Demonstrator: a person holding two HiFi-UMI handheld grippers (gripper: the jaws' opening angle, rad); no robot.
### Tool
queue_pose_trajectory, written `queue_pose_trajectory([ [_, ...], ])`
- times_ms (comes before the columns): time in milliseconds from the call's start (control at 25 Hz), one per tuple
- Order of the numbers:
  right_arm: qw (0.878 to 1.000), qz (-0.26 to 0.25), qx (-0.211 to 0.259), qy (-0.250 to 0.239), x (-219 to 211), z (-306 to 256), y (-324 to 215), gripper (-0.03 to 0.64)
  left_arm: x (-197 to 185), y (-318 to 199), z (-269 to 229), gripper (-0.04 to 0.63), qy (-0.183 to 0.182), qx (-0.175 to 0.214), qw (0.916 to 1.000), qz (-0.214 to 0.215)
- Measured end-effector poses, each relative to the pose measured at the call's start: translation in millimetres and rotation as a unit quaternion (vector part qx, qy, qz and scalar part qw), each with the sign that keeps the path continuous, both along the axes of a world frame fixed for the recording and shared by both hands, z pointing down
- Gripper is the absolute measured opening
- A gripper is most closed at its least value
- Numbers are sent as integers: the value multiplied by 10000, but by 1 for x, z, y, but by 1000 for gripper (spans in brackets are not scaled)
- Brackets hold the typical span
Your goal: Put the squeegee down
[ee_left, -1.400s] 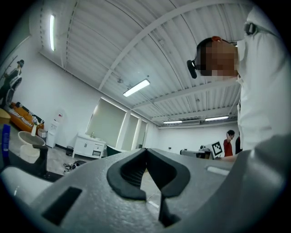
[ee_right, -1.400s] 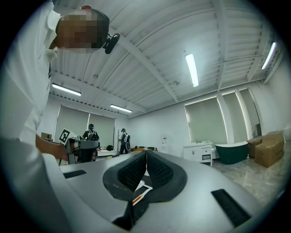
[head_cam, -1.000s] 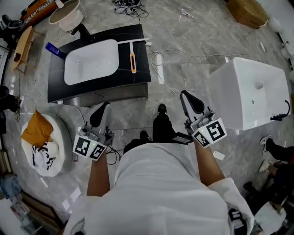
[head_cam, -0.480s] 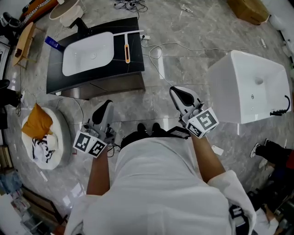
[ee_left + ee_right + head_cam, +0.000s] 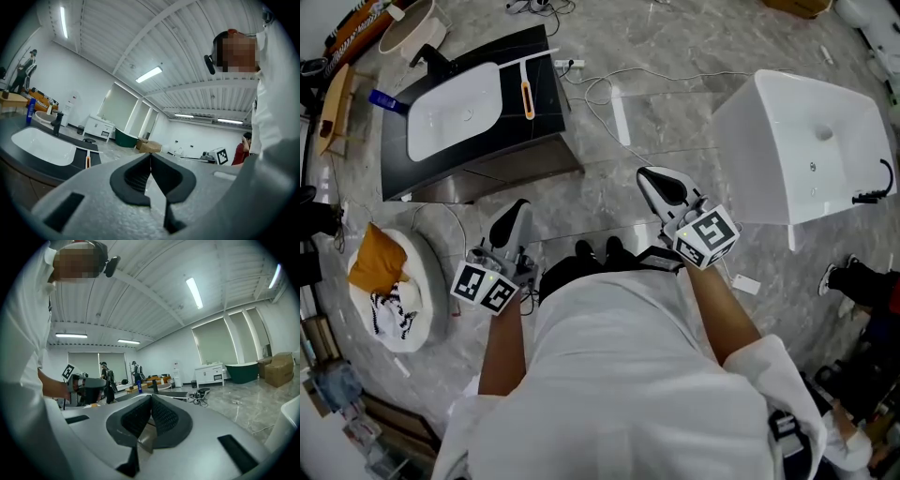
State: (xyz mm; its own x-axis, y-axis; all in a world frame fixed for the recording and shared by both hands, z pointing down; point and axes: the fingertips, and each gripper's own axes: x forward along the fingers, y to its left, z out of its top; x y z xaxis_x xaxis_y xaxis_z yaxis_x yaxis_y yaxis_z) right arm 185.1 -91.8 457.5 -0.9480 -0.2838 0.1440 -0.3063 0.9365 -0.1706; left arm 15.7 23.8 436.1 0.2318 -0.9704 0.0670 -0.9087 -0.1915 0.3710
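Observation:
The squeegee point(image 5: 527, 90), white with an orange handle, lies flat on the black counter point(image 5: 553, 103) just right of the white basin point(image 5: 450, 122). The squeegee point(image 5: 87, 158) also shows small at the left of the left gripper view. My left gripper point(image 5: 508, 221) is held low at the person's left side, jaws shut and empty. My right gripper point(image 5: 661, 186) is raised at the right, shut with nothing in it. Both grippers are well back from the counter. Shut jaw tips point(image 5: 150, 157) meet in the left gripper view, and the right gripper point(image 5: 151, 398) looks the same.
A white square tub point(image 5: 806, 150) stands on the floor at right. A round white basket point(image 5: 417, 300) with an orange cloth point(image 5: 375, 262) sits at left. White cables point(image 5: 609, 94) trail over the grey floor. A black faucet point(image 5: 431, 58) and blue bottle point(image 5: 386, 99) stand behind the basin.
The view has drawn back from the counter, which now lies further up and left. My right gripper has swung left and upward; the left one has hardly moved.

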Motion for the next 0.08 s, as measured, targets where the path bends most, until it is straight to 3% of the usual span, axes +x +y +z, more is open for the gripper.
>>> queue_pose_trajectory([
  [80,10000,-38,26,13,6,-1,-2,15,10,-4,-3,17,-22,20,10000,75],
])
